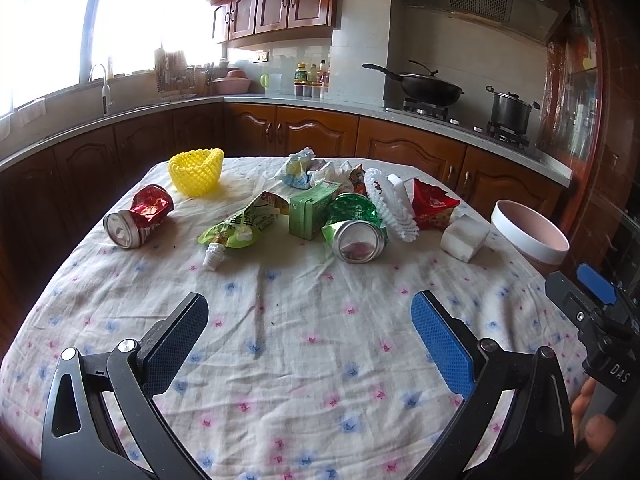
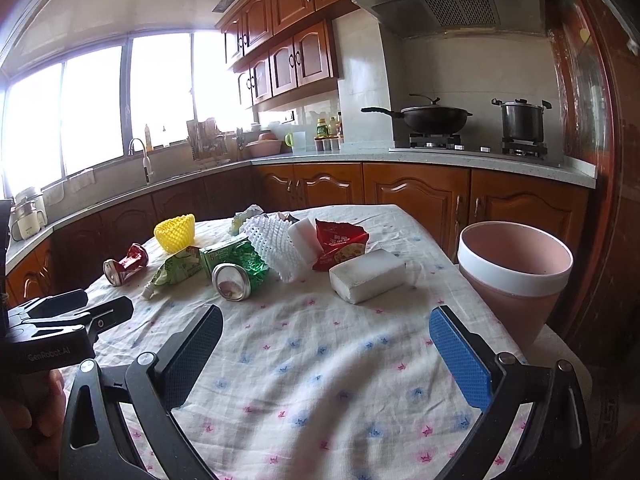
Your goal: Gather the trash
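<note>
— On the table (image 1: 280, 360), what trash do you see?

— Many pieces, all on the far half of the flowered cloth. At the far left lies a red can (image 1: 138, 217), crushed, on its side. Behind it stands a yellow foam net (image 1: 196, 171). Near the middle lies a green pouch (image 1: 244, 222) with a white spout, and just beside it stands a green carton (image 1: 310, 210). A green can (image 1: 356, 232) lies on its side and touches the carton. Right of the can there is a white foam net (image 1: 390, 204), then a red snack bag (image 1: 432, 204), and a white block (image 1: 464, 238) nearest to the right edge. Crumpled wrappers (image 1: 304, 168) lie at the back.

— And the bin?

— A pink bin (image 2: 516, 268) with a white rim stands just beside the right edge of the table, upright. From the right wrist view, the inside that shows looks bare.

— How are the grippers?

— The left gripper (image 1: 308, 324) hovers over the near part of the cloth, its jaws spread wide, with nothing between them. The right gripper (image 2: 326, 332) is the same: jaws wide apart, nothing held, over the near right part of the table. Each one shows at the edge of the other view, with a hand (image 2: 28, 404) on the handle.

— Does any gripper touch the trash?

— No, both are well apart from it.
</note>
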The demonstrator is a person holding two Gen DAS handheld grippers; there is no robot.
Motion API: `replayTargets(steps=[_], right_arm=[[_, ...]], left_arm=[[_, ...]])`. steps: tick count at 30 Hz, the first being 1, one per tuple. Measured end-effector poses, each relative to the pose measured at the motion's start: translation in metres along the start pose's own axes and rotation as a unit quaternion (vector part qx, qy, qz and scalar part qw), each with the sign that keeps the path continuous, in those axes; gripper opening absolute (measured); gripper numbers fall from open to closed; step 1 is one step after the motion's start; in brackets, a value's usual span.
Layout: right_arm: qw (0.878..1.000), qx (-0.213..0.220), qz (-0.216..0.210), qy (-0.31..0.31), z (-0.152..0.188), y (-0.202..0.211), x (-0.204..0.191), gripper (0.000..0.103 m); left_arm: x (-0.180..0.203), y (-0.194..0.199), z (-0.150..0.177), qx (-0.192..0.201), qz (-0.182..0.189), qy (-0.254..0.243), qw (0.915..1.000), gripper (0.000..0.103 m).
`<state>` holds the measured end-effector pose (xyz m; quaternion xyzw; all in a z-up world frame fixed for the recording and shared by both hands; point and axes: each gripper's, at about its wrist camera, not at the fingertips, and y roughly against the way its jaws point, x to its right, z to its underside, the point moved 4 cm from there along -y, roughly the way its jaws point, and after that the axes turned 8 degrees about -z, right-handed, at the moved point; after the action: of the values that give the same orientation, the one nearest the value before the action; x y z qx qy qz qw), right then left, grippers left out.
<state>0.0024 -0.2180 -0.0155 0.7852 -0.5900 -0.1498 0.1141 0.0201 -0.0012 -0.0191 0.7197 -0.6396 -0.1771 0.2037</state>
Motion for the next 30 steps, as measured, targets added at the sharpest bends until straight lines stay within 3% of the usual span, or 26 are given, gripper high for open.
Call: replayTargets(steps=[30], right_arm=[[1.000, -0.002, -0.003, -0.011, -0.0033, -0.0017, 0.0027, 0.103]], left_arm=[[0.0049, -0.0088, -0.0014, -0.013, 0.012, 0.004, 0.9998, 0.103]])
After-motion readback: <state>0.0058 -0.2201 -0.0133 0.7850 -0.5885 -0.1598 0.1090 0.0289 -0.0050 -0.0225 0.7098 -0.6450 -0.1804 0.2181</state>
